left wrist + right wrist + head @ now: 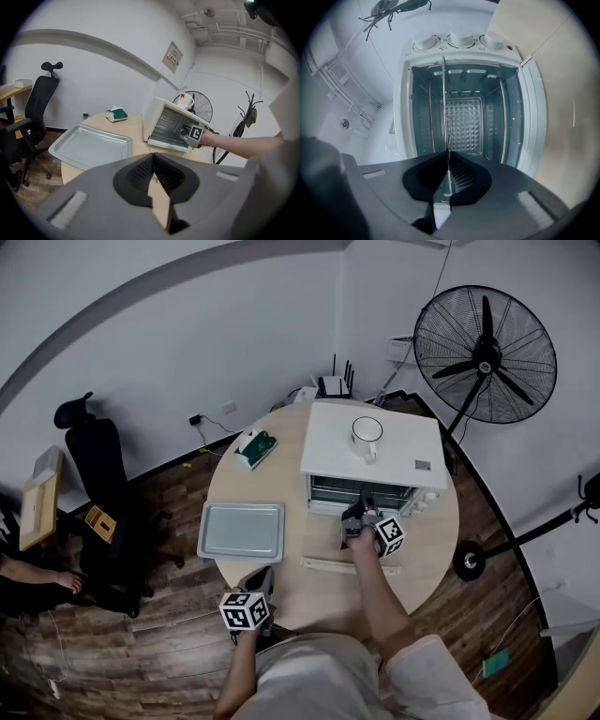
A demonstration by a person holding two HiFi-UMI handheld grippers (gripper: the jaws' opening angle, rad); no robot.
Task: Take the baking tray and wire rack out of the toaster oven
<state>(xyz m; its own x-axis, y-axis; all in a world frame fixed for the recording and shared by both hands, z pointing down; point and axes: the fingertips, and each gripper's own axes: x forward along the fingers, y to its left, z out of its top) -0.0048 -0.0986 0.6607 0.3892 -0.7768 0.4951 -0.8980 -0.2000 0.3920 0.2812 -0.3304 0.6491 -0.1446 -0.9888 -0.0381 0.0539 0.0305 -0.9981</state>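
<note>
— Where's the wire rack [443,103]?

— Mostly inside the toaster oven [328,442], with the door [529,122] folded open. The rack's front edge sticks out at the oven's mouth, and the right claw [447,154] is pinched tight on it.

— And the baking tray [241,531]?

— Out of the oven, lying flat on the counter [309,592] to the oven's left, near it but apart.

— Anything else around the oven?

— A white mug [367,432] stands upright on the oven's top.

— What about the left claw [153,154]?

— It hovers over the counter's near edge, well in front of the oven, tips pressed together with nothing between them.
</note>
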